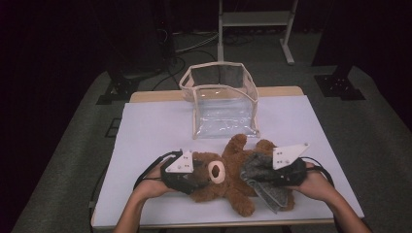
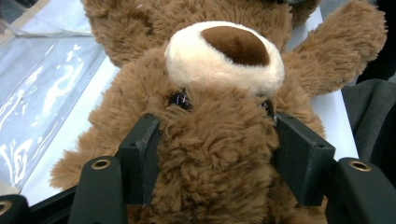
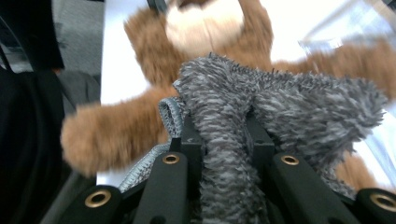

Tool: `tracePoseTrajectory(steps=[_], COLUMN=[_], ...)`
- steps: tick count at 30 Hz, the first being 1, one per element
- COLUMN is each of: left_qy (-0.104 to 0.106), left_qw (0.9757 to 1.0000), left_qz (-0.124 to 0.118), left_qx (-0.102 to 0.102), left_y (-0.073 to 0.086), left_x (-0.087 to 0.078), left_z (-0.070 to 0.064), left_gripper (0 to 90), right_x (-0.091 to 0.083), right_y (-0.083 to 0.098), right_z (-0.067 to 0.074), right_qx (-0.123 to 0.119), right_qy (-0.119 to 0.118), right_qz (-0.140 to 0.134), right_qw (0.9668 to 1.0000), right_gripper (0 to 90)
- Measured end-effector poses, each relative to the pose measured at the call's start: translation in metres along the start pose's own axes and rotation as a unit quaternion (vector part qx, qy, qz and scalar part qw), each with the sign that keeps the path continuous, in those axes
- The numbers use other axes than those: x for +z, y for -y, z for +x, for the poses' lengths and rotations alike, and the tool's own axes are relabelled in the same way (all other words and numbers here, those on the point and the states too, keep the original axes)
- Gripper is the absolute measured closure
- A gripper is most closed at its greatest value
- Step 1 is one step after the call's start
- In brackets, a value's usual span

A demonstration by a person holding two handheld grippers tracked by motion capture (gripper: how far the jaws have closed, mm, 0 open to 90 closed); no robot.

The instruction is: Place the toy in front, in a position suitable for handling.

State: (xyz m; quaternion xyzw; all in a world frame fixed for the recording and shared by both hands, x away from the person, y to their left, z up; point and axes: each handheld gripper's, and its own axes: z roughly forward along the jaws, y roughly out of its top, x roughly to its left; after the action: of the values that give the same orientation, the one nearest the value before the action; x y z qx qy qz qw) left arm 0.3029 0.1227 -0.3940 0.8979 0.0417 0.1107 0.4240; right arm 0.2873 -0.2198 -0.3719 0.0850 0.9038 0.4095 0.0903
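Your left gripper (image 2: 215, 158) clenches the teddy bear's (image 1: 221, 182) head, your right gripper (image 3: 226, 149) pinches the grey garment (image 1: 260, 177); tug hard rightward and the fluffy knit could slip free

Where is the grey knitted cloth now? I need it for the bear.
In the high view, the grey cloth lies over the teddy bear's body at right, pinched in the right claw.

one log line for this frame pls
left gripper: jaws around teddy bear head | right gripper: shut on grey knit garment | clear bag: open, behind bear
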Motion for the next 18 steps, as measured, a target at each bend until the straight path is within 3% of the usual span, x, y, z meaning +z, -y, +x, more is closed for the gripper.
tracePoseTrajectory(steps=[2, 5, 8, 13, 18], left_qy=[0.0, 0.002, 0.004, 0.003, 0.0], left_qw=[1.0, 1.0, 1.0, 1.0, 1.0], left_qz=[0.001, 0.002, 0.002, 0.0, 0.004], left_qx=[0.001, 0.003, 0.002, 0.001, 0.002], left_y=[-0.004, -0.007, -0.007, -0.007, -0.004], left_x=[0.004, 0.007, 0.01, 0.01, 0.009], left_z=[0.001, 0.002, 0.003, 0.002, 0.0], left_gripper=[37.1, 37.1, 37.1, 37.0, 37.2], right_x=[-0.009, -0.017, -0.017, -0.001, 0.008], right_y=[0.012, 0.021, 0.011, -0.012, -0.009], right_z=[-0.002, -0.004, 0.002, 0.009, 0.01], right_qx=[0.008, 0.028, 0.016, -0.014, -0.018], right_qy=[0.015, 0.022, 0.015, -0.011, -0.017], right_qz=[0.014, 0.009, 0.0, -0.013, -0.006], right_qw=[0.9998, 0.9993, 0.9998, 0.9998, 0.9997], right_gripper=[74.2, 74.2, 74.2, 74.1, 74.1])
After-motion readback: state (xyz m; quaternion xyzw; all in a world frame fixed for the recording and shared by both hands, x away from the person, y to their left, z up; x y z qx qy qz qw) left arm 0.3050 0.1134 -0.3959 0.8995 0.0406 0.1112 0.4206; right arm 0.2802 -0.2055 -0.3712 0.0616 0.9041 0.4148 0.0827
